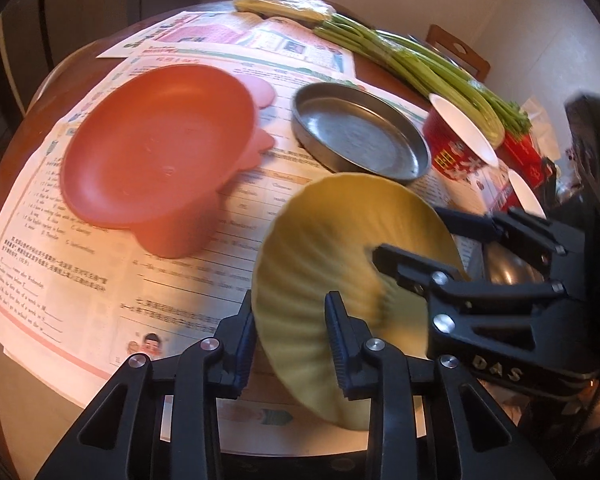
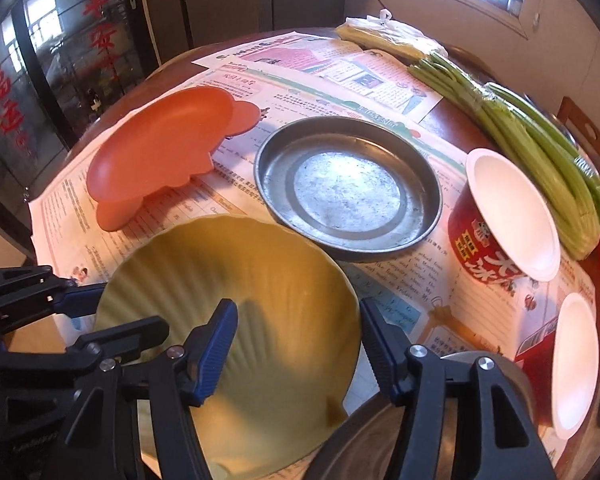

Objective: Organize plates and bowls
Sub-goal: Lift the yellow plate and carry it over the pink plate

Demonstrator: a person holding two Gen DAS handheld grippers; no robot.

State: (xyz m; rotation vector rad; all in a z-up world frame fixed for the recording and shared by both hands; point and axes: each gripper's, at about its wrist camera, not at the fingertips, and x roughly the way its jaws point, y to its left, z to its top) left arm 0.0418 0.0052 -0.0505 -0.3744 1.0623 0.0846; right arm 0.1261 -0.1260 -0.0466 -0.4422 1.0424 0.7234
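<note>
Left wrist view, going left to right: the orange plate [image 1: 156, 152] sits flat on the papered table [image 1: 24, 132]. Next comes your left claw [image 1: 290, 300], pinched down on the near rim of the yellow plate [image 1: 340, 232], which is tipped up on edge, off the paper. Right of that, your right claw [image 2: 296, 306] straddles the plate's other side. It's partly spread, with one finger over the ribbed inside and one outside the rim, and I don't see the pads actually pressing yet. Past it are the metal dish [image 1: 360, 136] and the red paper bowl [image 1: 456, 148], both untouched.

Looks to me like you're mid-pickup on the yellow plate, with nothing stacked so far. For the next move I'd make sure the grip is solid before carrying it. Then level it out and set it onto another plate, since a tilted plate held by its rim could easily slip.
</note>
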